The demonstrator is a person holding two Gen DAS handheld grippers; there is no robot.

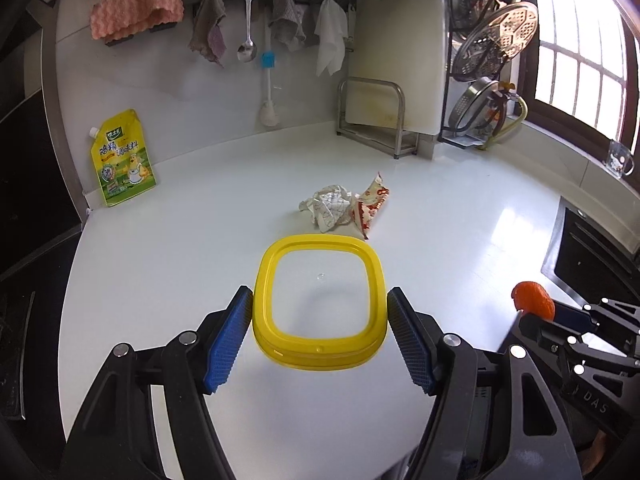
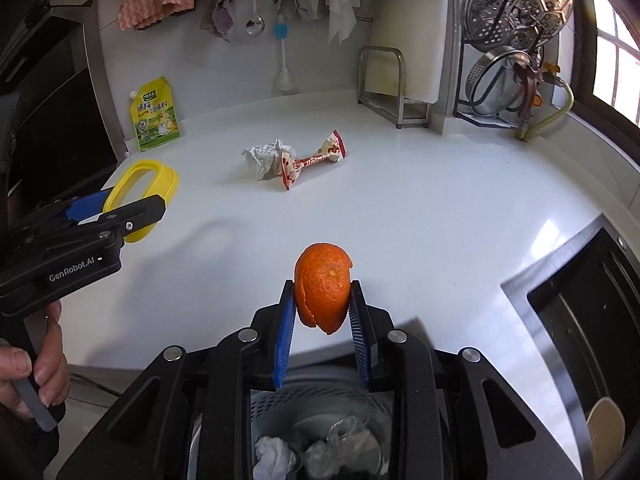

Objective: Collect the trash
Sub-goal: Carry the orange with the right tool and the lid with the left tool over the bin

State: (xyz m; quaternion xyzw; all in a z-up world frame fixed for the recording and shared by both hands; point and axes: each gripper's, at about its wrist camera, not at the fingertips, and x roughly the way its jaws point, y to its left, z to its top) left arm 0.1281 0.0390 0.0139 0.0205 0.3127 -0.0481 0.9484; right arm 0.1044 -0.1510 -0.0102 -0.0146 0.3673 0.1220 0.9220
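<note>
Left wrist view: the left gripper point(image 1: 320, 332) points down at the white counter point(image 1: 180, 248), its blue pads clamped on either side of a yellow container rim point(image 1: 320, 354), which is carried clear of the surface. Beyond it lie a crumpled paper point(image 1: 328, 206) and a red-and-white wrapper point(image 1: 370, 204), touching each other. A yellow pouch point(image 1: 122, 158) leans on the back wall. A cutting board point(image 1: 400, 60) stands upright in a metal rack. The right gripper is at the far right, its fingertips hidden by the orange peel point(image 1: 534, 300).

Right wrist view: the right gripper point(image 2: 323, 312) tilts downward, pads gripping an orange peel point(image 2: 323, 286) between them. A bin point(image 2: 320, 440) with paper and plastic scraps sits below the fingers. A hand point(image 2: 36, 364) holds the left gripper's handle at the left edge. The stove point(image 2: 580, 320) borders the counter on the right.
</note>
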